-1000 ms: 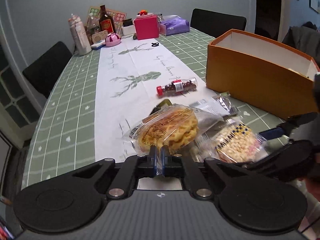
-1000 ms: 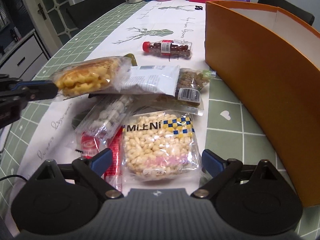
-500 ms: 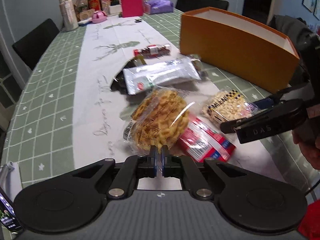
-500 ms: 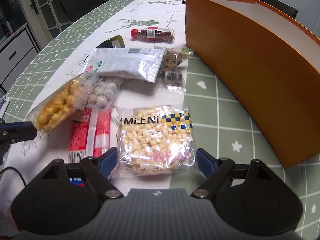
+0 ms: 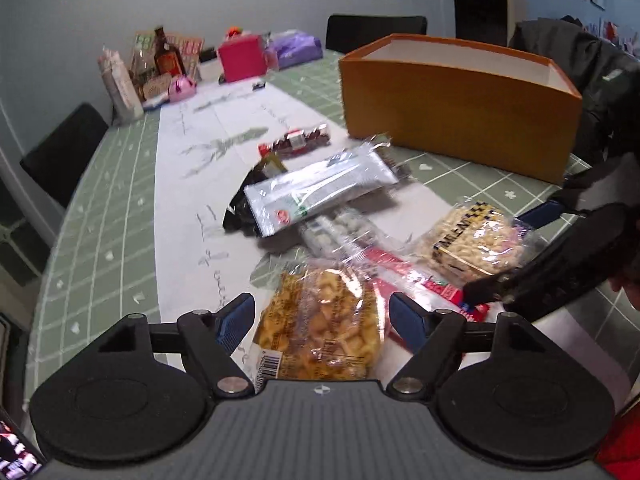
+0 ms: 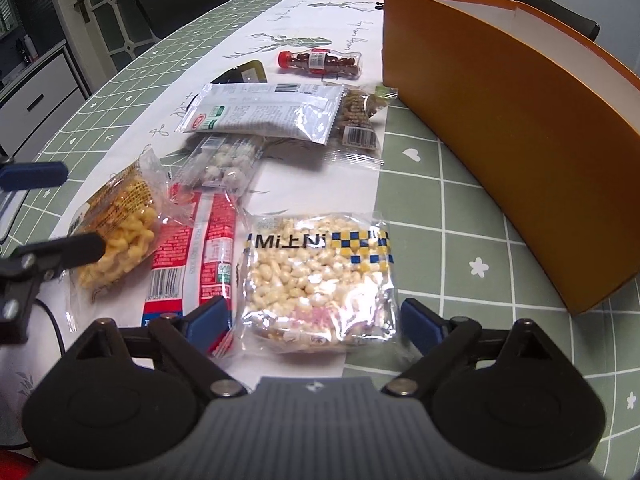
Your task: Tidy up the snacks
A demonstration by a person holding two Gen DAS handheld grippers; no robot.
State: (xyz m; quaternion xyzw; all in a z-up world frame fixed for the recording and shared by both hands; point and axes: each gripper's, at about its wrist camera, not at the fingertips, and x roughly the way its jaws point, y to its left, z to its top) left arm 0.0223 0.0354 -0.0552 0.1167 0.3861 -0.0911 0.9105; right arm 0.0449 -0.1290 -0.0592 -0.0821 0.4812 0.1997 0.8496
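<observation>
Left tool (image 5: 322,320) wide open around crinkly clear bag of yellow waffle snacks (image 5: 320,336), nothing gripped.

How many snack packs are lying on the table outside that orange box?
7, perhaps more hidden: yellow waffle pack, red pack, puffed-rice pack, white-ball pack, silver pack, nut pack, candy bottle. A dark packet lies beyond.

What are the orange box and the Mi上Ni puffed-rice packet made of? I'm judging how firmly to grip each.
The orange box looks like matte cardboard: thin, stiff walls, white inside, no glare. The Mi上Ni puffed-rice packet is probably thin, glossy clear plastic film: the puffs show through, and it crinkles and catches highlights.
</observation>
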